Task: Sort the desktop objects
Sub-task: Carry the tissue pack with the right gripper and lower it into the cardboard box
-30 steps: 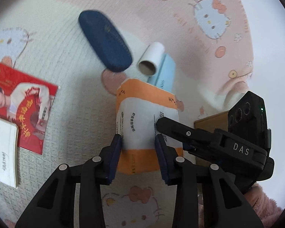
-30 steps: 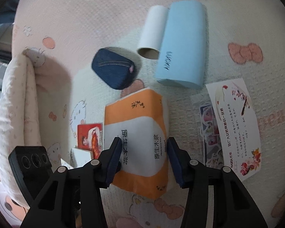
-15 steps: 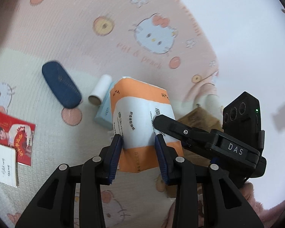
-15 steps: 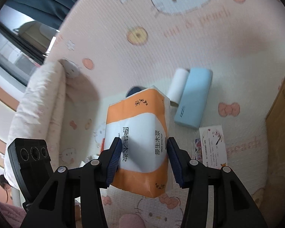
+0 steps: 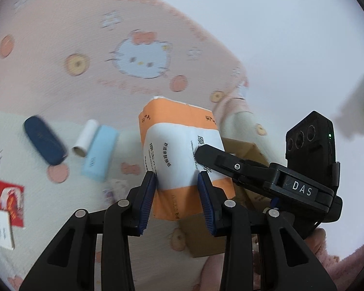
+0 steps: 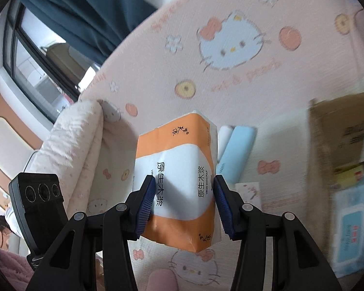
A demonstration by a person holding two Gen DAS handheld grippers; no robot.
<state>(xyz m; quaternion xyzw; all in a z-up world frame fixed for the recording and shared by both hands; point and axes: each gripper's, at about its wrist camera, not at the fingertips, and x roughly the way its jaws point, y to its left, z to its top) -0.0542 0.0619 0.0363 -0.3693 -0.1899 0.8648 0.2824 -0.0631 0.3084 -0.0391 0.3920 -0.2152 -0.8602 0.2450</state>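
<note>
pink cartoon-cat bedsheet point(image 6: 230, 77), window point(image 6: 34, 72) probably curtained behind.

The tissue pack point(image 5: 182, 160) was orange and white, soft and puffy, with black writing on it. It hung up in the air (not on the bed), squeezed in at its sides. Down on the bed lay a dark blue case point(image 5: 45, 143), a white tube point(image 5: 85, 138) and a light blue case point(image 5: 100, 154), side by side.

cardboard box point(image 5: 245, 150) mostly behind tissue pack point(image 5: 182, 155), red booklet point(image 5: 6, 198) blurred
</note>
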